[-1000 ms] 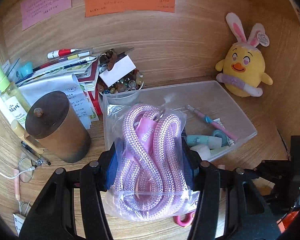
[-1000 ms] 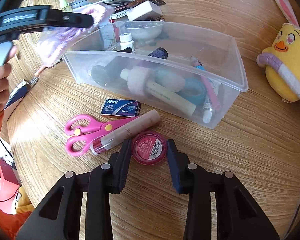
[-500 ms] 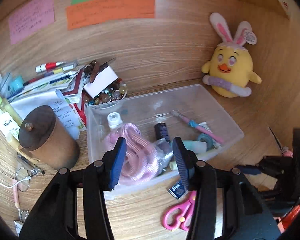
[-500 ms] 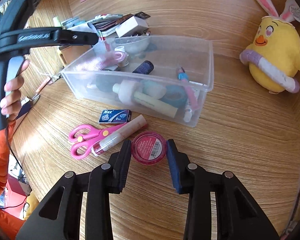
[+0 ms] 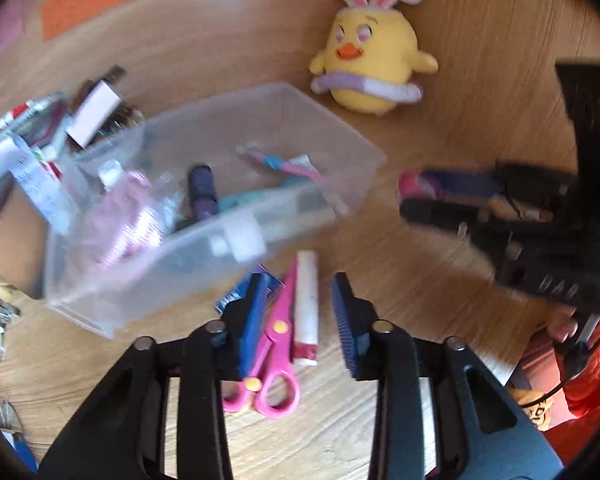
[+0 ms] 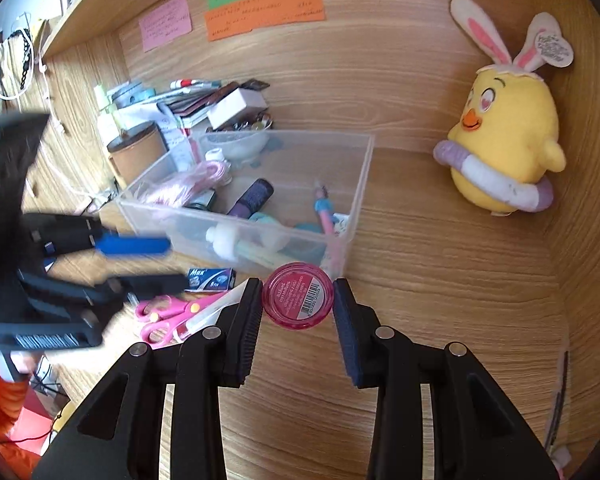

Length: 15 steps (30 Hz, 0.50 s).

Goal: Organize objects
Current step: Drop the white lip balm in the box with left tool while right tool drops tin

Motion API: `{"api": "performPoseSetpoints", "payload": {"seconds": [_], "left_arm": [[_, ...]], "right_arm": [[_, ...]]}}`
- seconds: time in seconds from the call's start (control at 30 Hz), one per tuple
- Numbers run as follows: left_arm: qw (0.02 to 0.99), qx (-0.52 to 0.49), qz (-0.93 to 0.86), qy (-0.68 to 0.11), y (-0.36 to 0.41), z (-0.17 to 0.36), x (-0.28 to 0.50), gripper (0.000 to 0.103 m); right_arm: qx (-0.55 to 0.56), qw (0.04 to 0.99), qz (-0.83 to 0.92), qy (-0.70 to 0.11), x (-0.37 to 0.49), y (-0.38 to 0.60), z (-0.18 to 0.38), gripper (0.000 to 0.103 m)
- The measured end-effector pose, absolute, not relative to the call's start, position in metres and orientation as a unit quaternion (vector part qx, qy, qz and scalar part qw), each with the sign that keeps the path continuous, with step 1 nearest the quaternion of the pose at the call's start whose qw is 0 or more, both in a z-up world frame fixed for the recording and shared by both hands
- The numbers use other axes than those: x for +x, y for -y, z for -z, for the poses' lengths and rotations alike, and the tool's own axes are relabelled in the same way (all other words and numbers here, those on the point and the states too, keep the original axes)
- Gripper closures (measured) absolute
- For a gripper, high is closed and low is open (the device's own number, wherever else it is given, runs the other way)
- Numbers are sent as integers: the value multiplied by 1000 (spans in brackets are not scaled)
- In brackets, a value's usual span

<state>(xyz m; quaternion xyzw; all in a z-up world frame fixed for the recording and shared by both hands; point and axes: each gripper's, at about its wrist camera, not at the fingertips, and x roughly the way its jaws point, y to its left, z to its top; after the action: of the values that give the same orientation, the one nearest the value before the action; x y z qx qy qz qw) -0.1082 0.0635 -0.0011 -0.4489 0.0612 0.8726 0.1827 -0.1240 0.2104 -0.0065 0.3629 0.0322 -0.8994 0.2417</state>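
Note:
A clear plastic bin [image 5: 204, 248] [image 6: 360, 184] holds the bagged pink rope [image 5: 124, 220] [image 6: 196, 180], a purple bottle [image 6: 252, 196] and several small items. My left gripper [image 5: 298, 308] is open and empty, above the pink scissors [image 5: 276, 340] and a pale tube [image 5: 306, 304] on the desk. It also shows blurred in the right wrist view [image 6: 148, 260]. My right gripper [image 6: 298, 308] is shut on a round pink jar [image 6: 298, 300], held just in front of the bin. The right gripper also shows in the left wrist view [image 5: 440, 196].
A small blue Max box [image 6: 210, 279] lies by the scissors [image 6: 168, 312]. A yellow chick plush [image 6: 504, 152] stands at the right against the wooden back wall. A brown canister [image 6: 138, 156], papers and pens clutter the back left.
My left gripper let the bagged rope go into the bin, then moved right and down over the scissors and tube. My right gripper lifted the pink jar toward the bin.

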Motion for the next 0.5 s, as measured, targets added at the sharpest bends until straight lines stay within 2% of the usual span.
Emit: {"api": "performPoseSetpoints", "payload": {"seconds": [0.4, 0.5], "left_arm": [[186, -478, -855, -79, -84, 42, -122, 83], [187, -472, -857, -86, -88, 44, -123, 89]], "right_arm": [[342, 241, 908, -27, -129, -212, -7, 71], [340, 242, 908, -28, -134, -209, -8, 71]]}}
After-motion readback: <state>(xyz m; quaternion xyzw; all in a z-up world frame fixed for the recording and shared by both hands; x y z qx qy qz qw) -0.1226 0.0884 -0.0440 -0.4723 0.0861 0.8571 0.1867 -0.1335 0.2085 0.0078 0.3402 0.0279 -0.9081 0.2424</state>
